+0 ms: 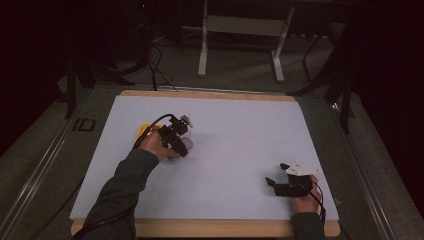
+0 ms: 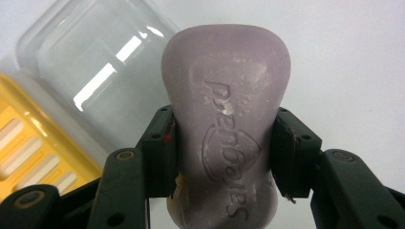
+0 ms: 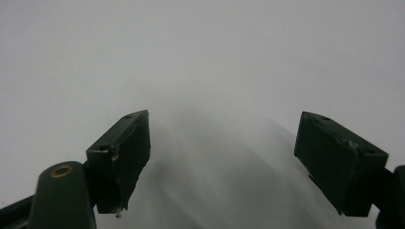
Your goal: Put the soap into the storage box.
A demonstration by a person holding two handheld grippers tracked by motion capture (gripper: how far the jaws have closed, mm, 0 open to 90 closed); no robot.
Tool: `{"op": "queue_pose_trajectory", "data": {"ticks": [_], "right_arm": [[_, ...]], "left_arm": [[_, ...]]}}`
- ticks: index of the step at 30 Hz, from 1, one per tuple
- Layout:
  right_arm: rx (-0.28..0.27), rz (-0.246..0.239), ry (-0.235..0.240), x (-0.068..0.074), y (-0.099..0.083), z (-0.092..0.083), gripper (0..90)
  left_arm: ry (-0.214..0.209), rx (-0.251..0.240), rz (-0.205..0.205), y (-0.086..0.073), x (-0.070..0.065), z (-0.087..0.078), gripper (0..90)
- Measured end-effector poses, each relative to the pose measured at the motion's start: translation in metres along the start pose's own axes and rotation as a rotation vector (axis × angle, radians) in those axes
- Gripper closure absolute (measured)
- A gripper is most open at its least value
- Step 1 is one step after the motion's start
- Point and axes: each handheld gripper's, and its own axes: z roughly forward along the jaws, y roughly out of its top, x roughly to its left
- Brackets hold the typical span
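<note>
A pale purple bar of soap (image 2: 227,124) with raised lettering sits between the jaws of my left gripper (image 2: 224,152), which is shut on its narrow waist. In the high view that gripper (image 1: 181,144) is at the table's middle left, with the soap (image 1: 186,145) just showing beneath it. Behind the soap lie a clear plastic lid (image 2: 100,62) and a yellow slotted soap tray (image 2: 33,152); the tray's yellow edge (image 1: 143,131) peeks out by the hand. My right gripper (image 1: 278,176) rests near the front right of the table, its jaws open with nothing between them (image 3: 222,152).
A white mat (image 1: 235,130) covers a wooden table whose edge (image 1: 210,228) shows at the front. Beyond the table are the legs of a metal stand (image 1: 240,45), cables on the floor and dark surroundings.
</note>
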Motion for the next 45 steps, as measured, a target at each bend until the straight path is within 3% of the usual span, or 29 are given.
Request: {"op": "queue_pose_trajectory", "data": {"ticks": [25,45], "right_arm": [[0.000,-0.002,0.000,0.000,0.000,0.000,19.4],[0.001,-0.003,0.000,0.000,0.000,0.000,19.4]], "left_arm": [[0.033,-0.044,-0.063,-0.007,0.017,-0.015,49.9],[0.062,-0.037,-0.103,-0.011,0.034,-0.020,49.9]]}}
